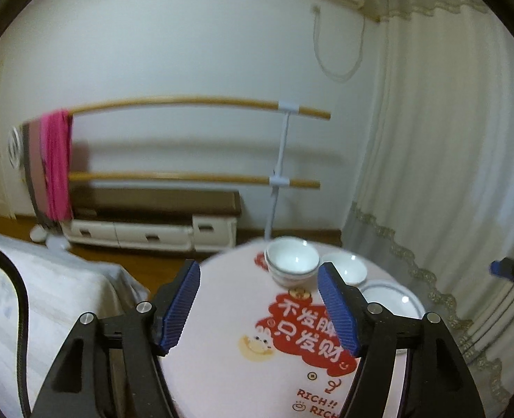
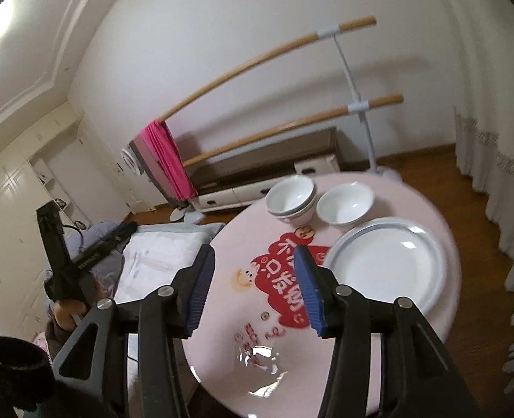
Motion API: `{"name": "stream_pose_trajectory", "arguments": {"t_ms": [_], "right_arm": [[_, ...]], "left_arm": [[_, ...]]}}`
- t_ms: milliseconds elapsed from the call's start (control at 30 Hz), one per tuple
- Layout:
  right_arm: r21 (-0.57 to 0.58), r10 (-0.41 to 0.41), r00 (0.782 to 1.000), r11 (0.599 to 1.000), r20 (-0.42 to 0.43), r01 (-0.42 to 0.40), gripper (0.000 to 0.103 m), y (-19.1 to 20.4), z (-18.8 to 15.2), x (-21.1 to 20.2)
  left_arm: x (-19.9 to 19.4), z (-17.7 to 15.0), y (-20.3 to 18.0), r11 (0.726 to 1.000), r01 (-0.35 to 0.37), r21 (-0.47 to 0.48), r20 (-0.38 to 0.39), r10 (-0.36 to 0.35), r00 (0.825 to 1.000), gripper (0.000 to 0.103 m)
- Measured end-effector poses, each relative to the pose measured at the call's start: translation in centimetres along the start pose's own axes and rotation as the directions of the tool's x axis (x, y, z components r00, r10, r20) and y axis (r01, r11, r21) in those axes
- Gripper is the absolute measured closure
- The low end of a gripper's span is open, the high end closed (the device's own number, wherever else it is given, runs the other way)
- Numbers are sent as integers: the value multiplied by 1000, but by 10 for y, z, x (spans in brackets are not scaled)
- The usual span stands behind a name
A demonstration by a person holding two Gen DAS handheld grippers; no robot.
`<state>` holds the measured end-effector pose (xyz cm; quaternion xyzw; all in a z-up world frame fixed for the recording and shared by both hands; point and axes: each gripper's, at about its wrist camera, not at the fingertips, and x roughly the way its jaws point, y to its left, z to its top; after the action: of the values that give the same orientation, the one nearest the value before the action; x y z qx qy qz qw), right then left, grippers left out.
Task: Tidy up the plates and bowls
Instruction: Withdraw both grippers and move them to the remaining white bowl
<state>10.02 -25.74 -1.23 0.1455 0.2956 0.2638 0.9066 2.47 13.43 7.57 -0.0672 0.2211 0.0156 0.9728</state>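
Observation:
On the round pink table [image 2: 229, 250] a stack of white bowls [image 2: 290, 199] stands at the far side, with a single white bowl [image 2: 345, 206] to its right. A stack of white plates [image 2: 387, 263] lies at the right edge. The left wrist view shows the same bowl stack [image 1: 291, 261], the single bowl [image 1: 348, 267] and the plates [image 1: 392, 301]. My left gripper [image 1: 258, 278] is open and empty, held above the table short of the bowls. My right gripper [image 2: 255, 268] is open and empty too, above the table's red print.
A bed with pale bedding [image 2: 163, 247] lies left of the table. Behind stand a two-bar wooden rail [image 1: 187, 102] with a pink cloth [image 1: 56, 163], a low white cabinet [image 1: 145, 230] and curtains [image 1: 441, 174]. The other gripper [image 2: 65, 254] shows at the left.

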Motion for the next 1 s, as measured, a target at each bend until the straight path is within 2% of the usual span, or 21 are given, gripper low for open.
{"name": "stream_pose_trajectory", "arguments": {"t_ms": [100, 233, 267, 367, 467, 533, 600, 733, 867, 1000], "right_arm": [[-48, -75, 996, 996, 47, 77, 52, 2, 20, -59], [-110, -225, 966, 965, 125, 239, 50, 2, 62, -123], [-127, -279, 948, 946, 151, 298, 49, 3, 77, -141], [-168, -360, 914, 905, 188, 391, 43, 1, 110, -168], [-196, -398, 900, 882, 177, 428, 35, -10, 133, -174], [-210, -417, 897, 873, 148, 441, 35, -20, 144, -164], [-231, -431, 900, 871, 69, 434, 35, -38, 156, -134], [-274, -432, 901, 873, -46, 404, 35, -69, 162, -69], [-311, -401, 901, 888, -165, 338, 35, -96, 157, 7], [-324, -399, 881, 894, -256, 311, 35, -126, 153, 78]], "left_arm": [[-44, 17, -14, 1000, 13, 27, 50, -14, 999, 34], [-92, 35, -44, 996, -33, 85, 145, 20, 989, 25], [-97, 40, -50, 996, -36, 85, 159, 22, 987, 25], [-101, 52, -74, 996, -36, 87, 166, 21, 986, 24], [-77, 56, -98, 996, -28, 81, 138, 17, 990, 23], [-51, 57, -110, 998, -8, 64, 83, 3, 997, 22], [-24, 57, -119, 999, 21, 50, 14, -22, 1000, 22], [44, 46, -137, 999, 43, 32, -129, -39, 991, 22], [116, 30, -151, 998, 57, -5, -256, -56, 965, 22], [185, -2, -162, 999, 27, -24, -388, -34, 921, 22]]}}
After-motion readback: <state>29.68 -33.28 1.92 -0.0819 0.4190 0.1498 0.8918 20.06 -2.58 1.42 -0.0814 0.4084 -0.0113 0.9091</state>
